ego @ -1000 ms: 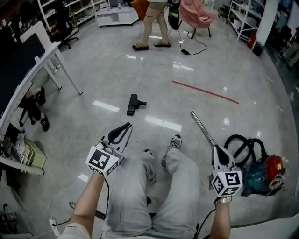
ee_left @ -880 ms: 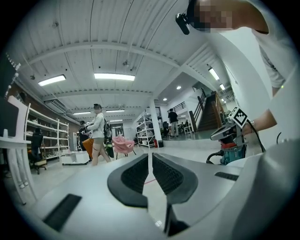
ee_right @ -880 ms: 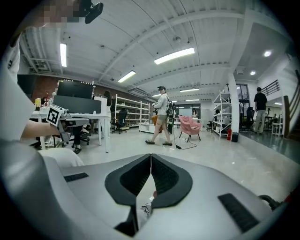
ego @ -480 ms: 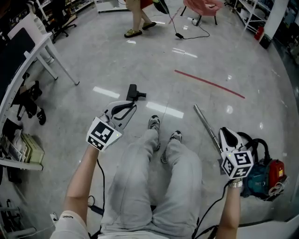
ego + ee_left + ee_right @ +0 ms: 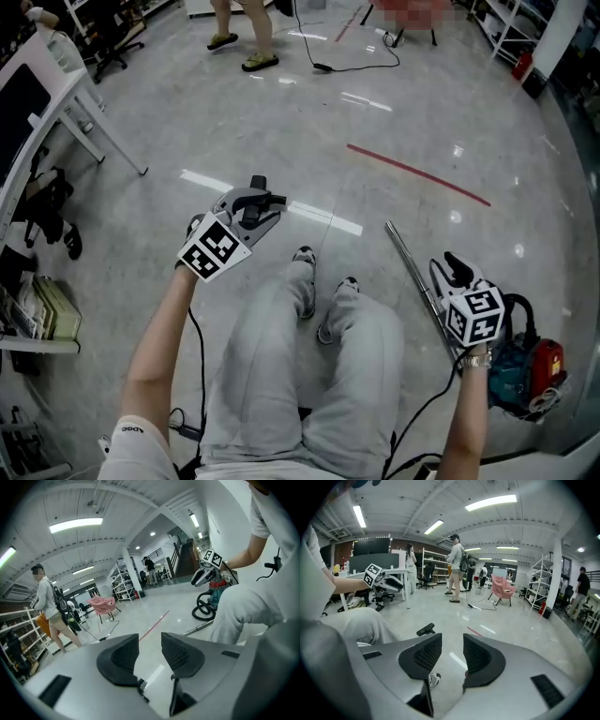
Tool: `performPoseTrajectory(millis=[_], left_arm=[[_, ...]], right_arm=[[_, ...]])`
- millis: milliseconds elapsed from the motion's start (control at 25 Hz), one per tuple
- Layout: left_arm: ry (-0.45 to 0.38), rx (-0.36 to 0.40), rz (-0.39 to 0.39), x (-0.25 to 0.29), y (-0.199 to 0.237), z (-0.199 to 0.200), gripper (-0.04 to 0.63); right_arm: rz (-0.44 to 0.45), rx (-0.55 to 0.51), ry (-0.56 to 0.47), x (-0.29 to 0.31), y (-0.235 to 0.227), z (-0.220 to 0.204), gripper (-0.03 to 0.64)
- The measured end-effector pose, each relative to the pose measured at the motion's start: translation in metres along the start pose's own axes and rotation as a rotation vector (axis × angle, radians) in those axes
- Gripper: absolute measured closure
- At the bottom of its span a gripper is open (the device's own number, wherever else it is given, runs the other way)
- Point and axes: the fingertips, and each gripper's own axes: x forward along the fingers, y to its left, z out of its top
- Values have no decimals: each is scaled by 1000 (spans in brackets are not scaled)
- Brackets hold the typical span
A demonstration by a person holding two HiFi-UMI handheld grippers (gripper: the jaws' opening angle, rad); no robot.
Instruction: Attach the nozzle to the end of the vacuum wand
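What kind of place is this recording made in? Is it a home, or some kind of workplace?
Most likely a workplace, perhaps a lab or a workshop hall, not a home. It has open metal shelving racks, a large monitor at one side, and a wide polished floor.

Steep head view; two low opposing views (shared floor (image 5: 394,112)).

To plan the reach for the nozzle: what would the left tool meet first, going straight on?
Probably bare floor, before the red line. The jaws of the left tool, just opened, frame only floor; the nozzle seems to lie below that path.
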Motion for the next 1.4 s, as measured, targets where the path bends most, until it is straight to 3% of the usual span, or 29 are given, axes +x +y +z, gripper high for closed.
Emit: performPoseTrajectory(millis=[320,760,1120,1400], left_arm=[[112,-13,-94,89,33,-74,460],[252,-10,-245,215,54,-155,449],[442,0,-328,308,66,-280,442],[566,23,-363,352,83,-363,413]], right_arm=[[-2,84,131,79,-55,-47,494],[51,92,292,202,-95,-96,476],[102,82,541,293,-116,-200,452],[139,101,629,348,-118,-252,442]])
